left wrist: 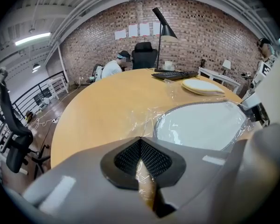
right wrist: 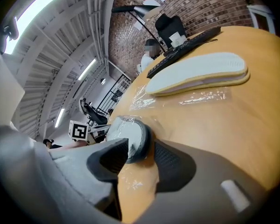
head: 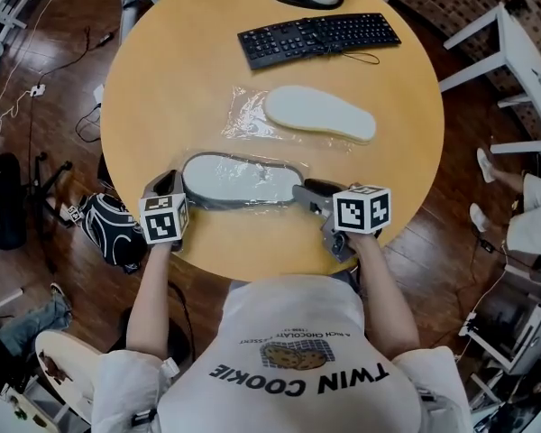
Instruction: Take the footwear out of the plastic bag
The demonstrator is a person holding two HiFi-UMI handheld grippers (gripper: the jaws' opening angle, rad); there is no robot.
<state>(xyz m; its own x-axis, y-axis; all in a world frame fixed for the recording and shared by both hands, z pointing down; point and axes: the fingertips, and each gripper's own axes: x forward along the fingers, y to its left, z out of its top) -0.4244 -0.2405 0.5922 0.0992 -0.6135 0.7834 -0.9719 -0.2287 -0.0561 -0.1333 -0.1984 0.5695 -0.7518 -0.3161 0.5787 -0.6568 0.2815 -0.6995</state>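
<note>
1. Head view: a slipper (head: 239, 180) wrapped in a plastic bag (left wrist: 148, 119) lies on the surface (head: 162, 88).
2. The left tongs (left wrist: 140, 148), at one end of the slipper, pinch the bag's film.
3. The right tongs (right wrist: 141, 157) stand spread around the slipper's other end.

only readable text: "twin cookie", big letters on the person's shirt (head: 298, 382), upside down in the head view. small print line by the cookie graphic there is too small to read.

My left gripper (left wrist: 141, 146), jaws pinched on the bag (left wrist: 147, 120) film; bagged shoe (left wrist: 203, 125) just beyond, right; second shoe (left wrist: 203, 87) and keyboard (left wrist: 175, 75) far across the table (left wrist: 102, 101).
</note>
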